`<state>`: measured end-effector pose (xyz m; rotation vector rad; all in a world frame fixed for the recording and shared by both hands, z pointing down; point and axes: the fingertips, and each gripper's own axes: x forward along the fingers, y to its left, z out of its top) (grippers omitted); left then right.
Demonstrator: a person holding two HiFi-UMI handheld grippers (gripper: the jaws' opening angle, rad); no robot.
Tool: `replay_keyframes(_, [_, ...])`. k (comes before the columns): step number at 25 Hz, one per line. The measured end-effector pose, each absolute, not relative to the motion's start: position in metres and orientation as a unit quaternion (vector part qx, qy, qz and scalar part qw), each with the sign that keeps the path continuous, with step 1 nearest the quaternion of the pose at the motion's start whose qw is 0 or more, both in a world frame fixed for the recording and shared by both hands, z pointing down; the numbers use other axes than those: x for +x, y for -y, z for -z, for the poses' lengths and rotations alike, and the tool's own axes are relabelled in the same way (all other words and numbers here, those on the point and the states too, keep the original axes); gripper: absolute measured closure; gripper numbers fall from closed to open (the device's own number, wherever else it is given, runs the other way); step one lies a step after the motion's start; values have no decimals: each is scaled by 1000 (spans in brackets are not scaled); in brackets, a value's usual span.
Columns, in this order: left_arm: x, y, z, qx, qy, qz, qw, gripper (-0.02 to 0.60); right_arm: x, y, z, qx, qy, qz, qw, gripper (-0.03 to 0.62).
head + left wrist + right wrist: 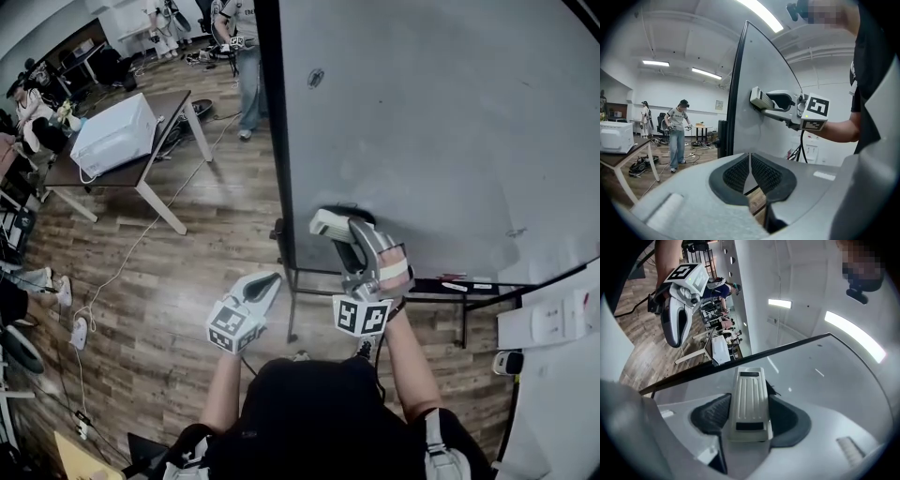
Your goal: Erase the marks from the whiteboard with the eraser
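Head view steeply down; gripper views close along jaws; all share whiteboard (422, 122).

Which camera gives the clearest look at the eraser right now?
The right gripper view: the eraser fills the middle, ribbed back showing, clamped between the jaws. The head view shows it small against the whiteboard; the left gripper view shows it side-on.

Blk mark (774, 388) mostly behind eraser (749, 404)
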<state>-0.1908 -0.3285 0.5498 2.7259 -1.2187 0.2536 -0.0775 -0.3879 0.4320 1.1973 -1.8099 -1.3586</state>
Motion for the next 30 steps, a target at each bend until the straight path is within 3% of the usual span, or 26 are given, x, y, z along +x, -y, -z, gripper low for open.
replay_keyframes(10, [-207, 316, -551, 897, 427, -87, 79, 557, -120, 387, -436, 408, 674, 544, 289, 338])
replay_keyframes(23, [-174, 332, -555, 915, 390, -83, 69, 557, -6, 390, -403, 497, 623, 508, 326, 338])
replay_keyframes(30, [-173, 329, -554, 915, 387, -87, 78, 557, -8, 392, -400, 507, 620, 501, 328, 338])
